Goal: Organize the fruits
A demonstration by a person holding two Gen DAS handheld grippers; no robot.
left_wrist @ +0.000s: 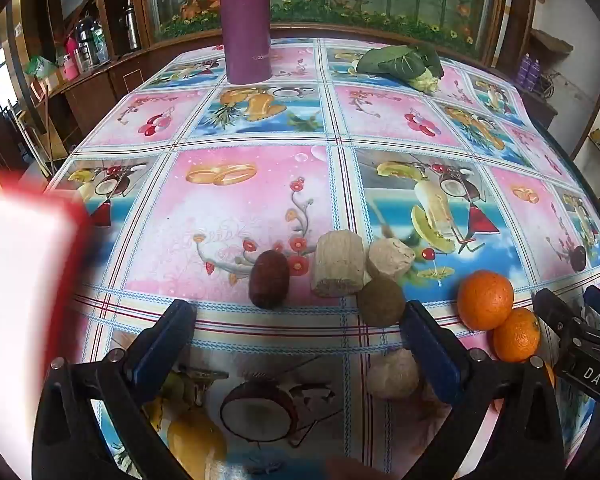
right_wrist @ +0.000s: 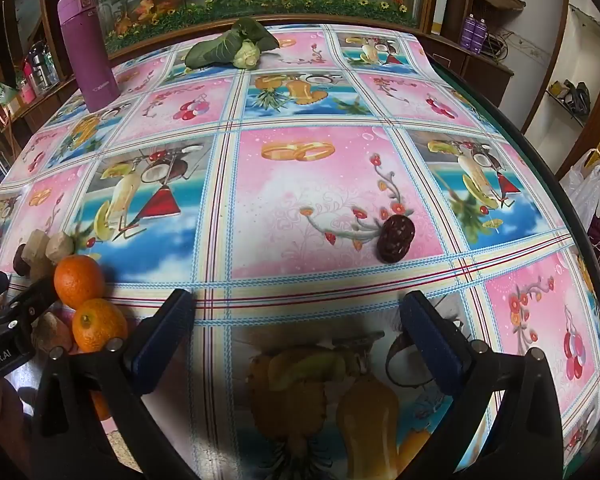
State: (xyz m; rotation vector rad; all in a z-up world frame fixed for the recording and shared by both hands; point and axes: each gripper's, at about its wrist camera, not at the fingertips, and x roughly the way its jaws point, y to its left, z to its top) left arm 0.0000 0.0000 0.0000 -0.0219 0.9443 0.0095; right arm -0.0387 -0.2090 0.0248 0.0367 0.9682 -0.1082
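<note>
Two oranges are seen touching at the lower right of the left wrist frame. Both the left gripper and right gripper are held spread and empty over the worktop.

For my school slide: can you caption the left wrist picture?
Open left gripper hovers over a fruit-print tablecloth, near two oranges and a purple bottle.

Glossy plastic tablecloth – dimpled, shiny oranges – smooth matt purple flask.
</note>
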